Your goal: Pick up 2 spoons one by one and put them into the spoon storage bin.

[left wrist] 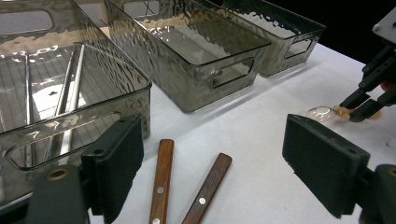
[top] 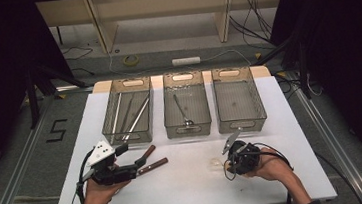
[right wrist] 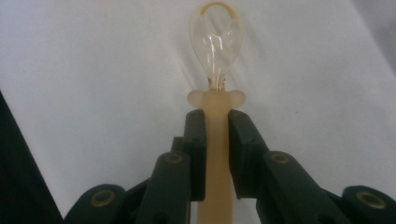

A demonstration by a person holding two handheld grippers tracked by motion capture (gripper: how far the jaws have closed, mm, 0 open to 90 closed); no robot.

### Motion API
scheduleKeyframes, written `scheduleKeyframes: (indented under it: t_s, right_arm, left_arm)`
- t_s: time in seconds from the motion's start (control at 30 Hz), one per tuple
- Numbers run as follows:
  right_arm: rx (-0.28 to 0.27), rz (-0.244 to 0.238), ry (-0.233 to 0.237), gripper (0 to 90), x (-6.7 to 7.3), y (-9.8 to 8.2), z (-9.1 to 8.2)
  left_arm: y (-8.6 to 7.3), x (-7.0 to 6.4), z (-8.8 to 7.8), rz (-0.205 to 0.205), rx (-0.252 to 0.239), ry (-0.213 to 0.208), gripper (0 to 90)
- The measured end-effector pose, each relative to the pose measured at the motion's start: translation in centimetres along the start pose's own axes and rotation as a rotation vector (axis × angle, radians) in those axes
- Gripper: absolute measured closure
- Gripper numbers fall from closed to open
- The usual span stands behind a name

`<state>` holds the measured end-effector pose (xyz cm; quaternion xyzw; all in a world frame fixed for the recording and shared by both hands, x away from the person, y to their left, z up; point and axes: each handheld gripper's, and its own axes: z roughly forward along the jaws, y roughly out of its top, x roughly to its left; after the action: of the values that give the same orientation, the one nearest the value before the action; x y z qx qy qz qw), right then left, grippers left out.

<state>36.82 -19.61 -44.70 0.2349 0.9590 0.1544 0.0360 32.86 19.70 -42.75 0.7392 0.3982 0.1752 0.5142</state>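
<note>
Lying on the white table point(top: 186, 182) below the right-hand grey plastic bin point(top: 238, 105), pale translucent plastic spoon point(right wrist: 216, 56) with handle clamped between right gripper point(right wrist: 216, 126) pads, long axis in line with them, bowl outward; left gripper point(left wrist: 210, 163) gaping over two wooden-handled utensils point(left wrist: 161, 179).

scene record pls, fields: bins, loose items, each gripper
bins: left bin holds long metal utensils; middle bin holds a metal spoon; right bin looks bare
loose items: two wooden-handled utensils on the white table
left gripper: open, over the wooden handles
right gripper: shut on clear plastic spoon
</note>
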Motion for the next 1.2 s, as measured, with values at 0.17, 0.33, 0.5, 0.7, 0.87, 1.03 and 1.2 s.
scheduleKeyframes:
  t_s: [0.17,0.33,0.5,0.7,0.87,1.03,1.2]
  right_arm:
    - [-0.077,0.058,0.059,79.1,-0.7,-0.3,-0.9]
    - [-0.176,0.11,0.107,79.2,-1.6,-0.7,-1.9]
    - [-0.272,0.16,0.144,79.1,-2.2,-0.6,-2.4]
    - [-0.341,0.19,0.144,79.2,-2.8,0.4,-2.7]
    - [-0.412,0.191,0.139,79.2,-3.1,2.1,-3.6]
    - [-0.474,0.187,0.127,79.2,-3.9,4.8,-4.6]
    - [-0.513,0.209,0.094,79.2,-4.7,7.6,-5.1]
  left_arm:
    - [0.0,0.0,0.1,-0.004,-0.001,0.0,20.0]
    - [0.0,0.1,0.1,-0.01,-0.005,0.001,20.0]
    - [0.0,0.3,0.0,-0.014,-0.004,0.007,20.0]
    - [0.0,0.6,0.0,-0.018,0.001,0.018,20.0]
    - [-0.1,0.8,0.1,-0.025,0.008,0.028,20.0]
    - [-0.1,0.9,0.2,-0.024,0.019,0.036,20.0]
    - [-0.1,0.8,0.1,-0.018,0.023,0.036,20.1]
